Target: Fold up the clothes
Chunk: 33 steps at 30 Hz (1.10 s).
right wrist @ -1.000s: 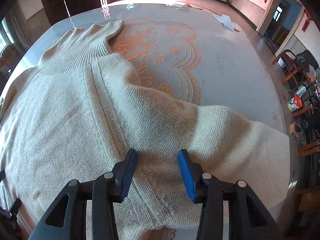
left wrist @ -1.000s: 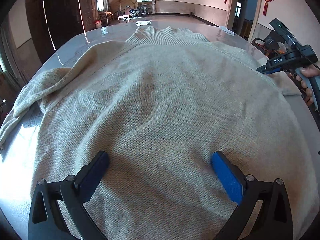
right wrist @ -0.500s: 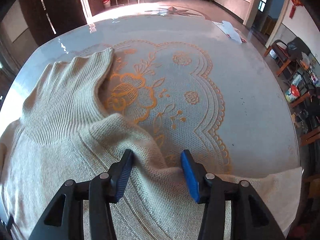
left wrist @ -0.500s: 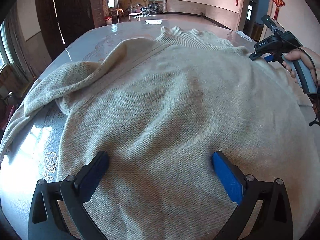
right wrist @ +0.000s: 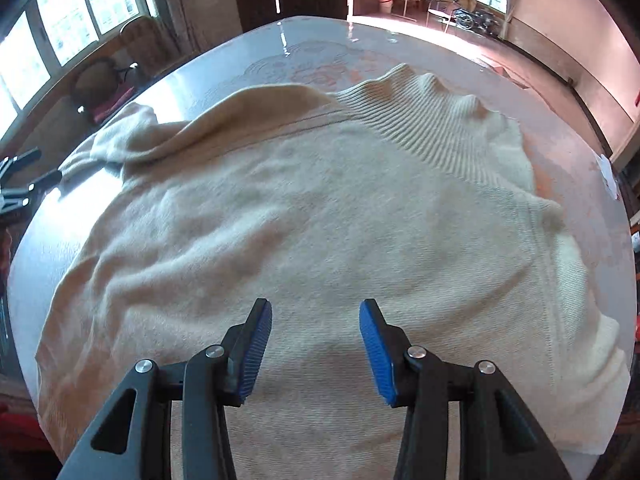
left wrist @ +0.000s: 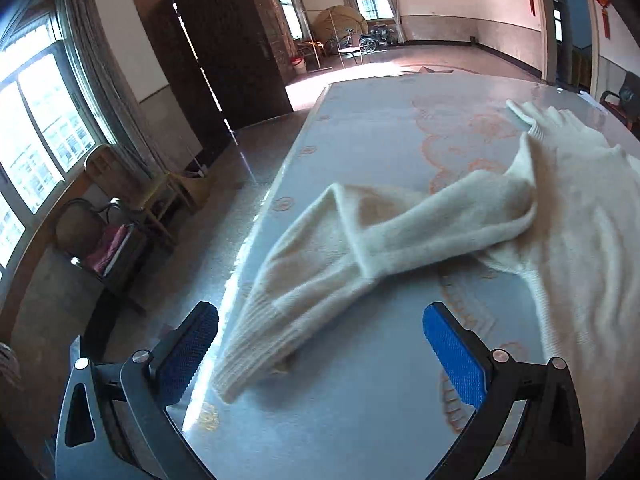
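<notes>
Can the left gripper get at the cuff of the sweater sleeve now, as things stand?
Probably yes. The left gripper is open, and the sleeve cuff lies flat on the table near its edge, just ahead of the left finger. Nothing covers the cuff or lies between it and the gripper.

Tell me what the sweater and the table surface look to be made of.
Sweater: soft cream knit, likely wool or acrylic, going by its fuzzy nap and ribbed collar.
Table: a glossy, hard-looking top, perhaps glass or clear plastic over an orange-patterned cloth; it shows bright window glare.
</notes>
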Tool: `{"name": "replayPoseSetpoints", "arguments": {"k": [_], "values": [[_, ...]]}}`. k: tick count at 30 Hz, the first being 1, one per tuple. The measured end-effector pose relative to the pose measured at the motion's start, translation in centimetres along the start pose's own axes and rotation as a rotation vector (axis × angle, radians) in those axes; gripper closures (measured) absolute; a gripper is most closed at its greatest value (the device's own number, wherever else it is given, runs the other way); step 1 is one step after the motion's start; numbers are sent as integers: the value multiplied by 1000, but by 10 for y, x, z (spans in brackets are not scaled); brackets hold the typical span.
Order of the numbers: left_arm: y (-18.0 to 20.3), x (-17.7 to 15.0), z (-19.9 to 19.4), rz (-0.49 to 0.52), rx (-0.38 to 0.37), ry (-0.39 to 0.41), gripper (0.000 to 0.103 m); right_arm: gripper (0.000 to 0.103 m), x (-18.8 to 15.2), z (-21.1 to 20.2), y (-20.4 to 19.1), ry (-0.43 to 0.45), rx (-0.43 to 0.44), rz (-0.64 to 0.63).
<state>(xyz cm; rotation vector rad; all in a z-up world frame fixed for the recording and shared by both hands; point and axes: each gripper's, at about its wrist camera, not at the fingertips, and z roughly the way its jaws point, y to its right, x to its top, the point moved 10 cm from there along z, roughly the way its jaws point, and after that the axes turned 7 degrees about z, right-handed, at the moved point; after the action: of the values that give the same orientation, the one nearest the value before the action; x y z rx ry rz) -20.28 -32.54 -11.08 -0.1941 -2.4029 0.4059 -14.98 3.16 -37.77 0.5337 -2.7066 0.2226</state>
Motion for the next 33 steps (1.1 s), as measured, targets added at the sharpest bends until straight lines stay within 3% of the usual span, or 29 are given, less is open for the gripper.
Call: {"name": "replayPoseSetpoints", "arguments": {"k": [5, 11, 14, 18, 24, 28, 33], "values": [[-47, -37, 26, 49, -31, -65, 0, 54, -6, 44, -9, -29, -7, 25], [-38, -48, 60, 100, -116, -100, 0, 50, -3, 82, -5, -29, -12, 54], [-35, -45, 66, 54, -194, -74, 6, 50, -2, 101, -5, -24, -30, 29], [-35, -41, 70, -38, -315, -75, 54, 49, 2, 126, -2, -5, -31, 39], [-47, -12, 56, -8, -287, -15, 84, 48, 11, 165, 2, 8, -49, 58], [-89, 30, 28, -39, -204, 95, 86, 48, 20, 192, 5, -1, -61, 75], [-169, 76, 25, -174, -116, 147, 86, 48, 32, 226, 8, 2, -70, 90]]}}
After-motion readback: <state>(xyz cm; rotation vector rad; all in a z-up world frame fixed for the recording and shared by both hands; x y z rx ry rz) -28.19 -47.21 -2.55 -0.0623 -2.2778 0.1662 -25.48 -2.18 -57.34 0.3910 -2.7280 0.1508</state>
